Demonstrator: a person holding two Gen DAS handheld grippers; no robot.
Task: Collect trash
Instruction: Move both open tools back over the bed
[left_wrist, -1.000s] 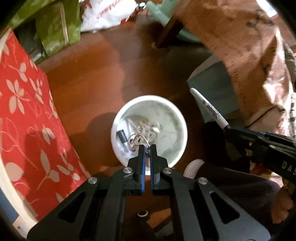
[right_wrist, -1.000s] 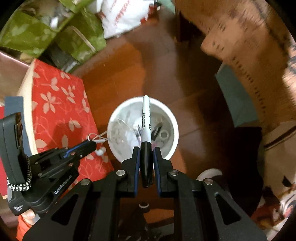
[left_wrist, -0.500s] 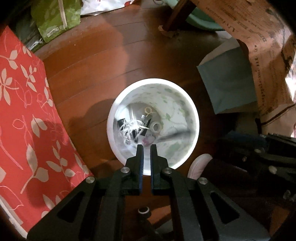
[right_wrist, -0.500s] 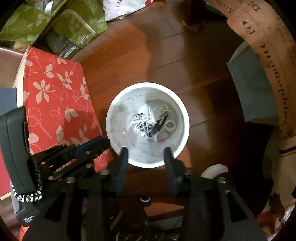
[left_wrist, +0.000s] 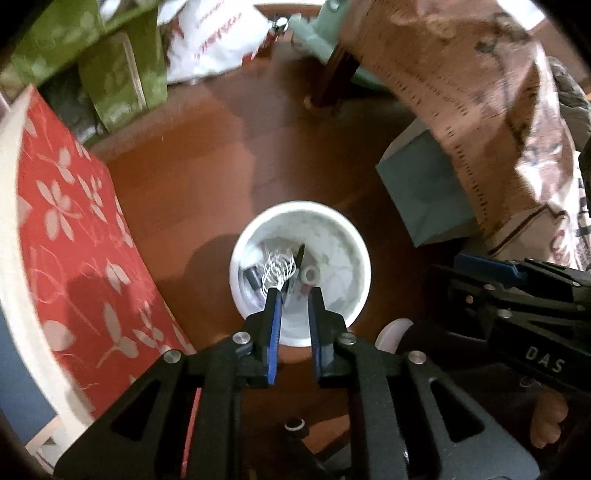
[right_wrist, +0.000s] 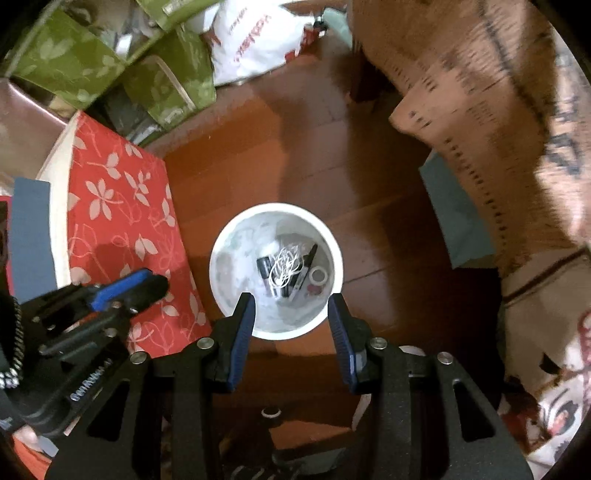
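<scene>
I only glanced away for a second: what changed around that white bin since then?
The right tool let go of the marker, now lying in the white bin. Both tools' jaws have just been opening, empty. The left tool also opened. The bin stayed put.

Colours and patterns around the white waste bin (right_wrist: 225, 295) on the red-brown wooden floor (right_wrist: 236, 177).

The bin wall is showing a faint grey-green leaf print; inside it are lying a white tangle of cord (right_wrist: 283, 268), a black marker (right_wrist: 304, 271), a small black block (right_wrist: 264, 267) and a pale ring of tape (right_wrist: 318, 276). A red cloth (right_wrist: 122, 206) is carrying a pale flower-and-leaf motif. Olive-green bags (right_wrist: 162, 85) are bearing lighter leaf shapes. A white plastic bag (right_wrist: 255, 40) is displaying red lettering. A tan fabric (right_wrist: 491, 122) is showing dark dashed lines and lettering. A grey-teal paper bag (left_wrist: 421, 184) is plain. Both black grippers are wearing blue finger pads (right_wrist: 242, 336).
</scene>
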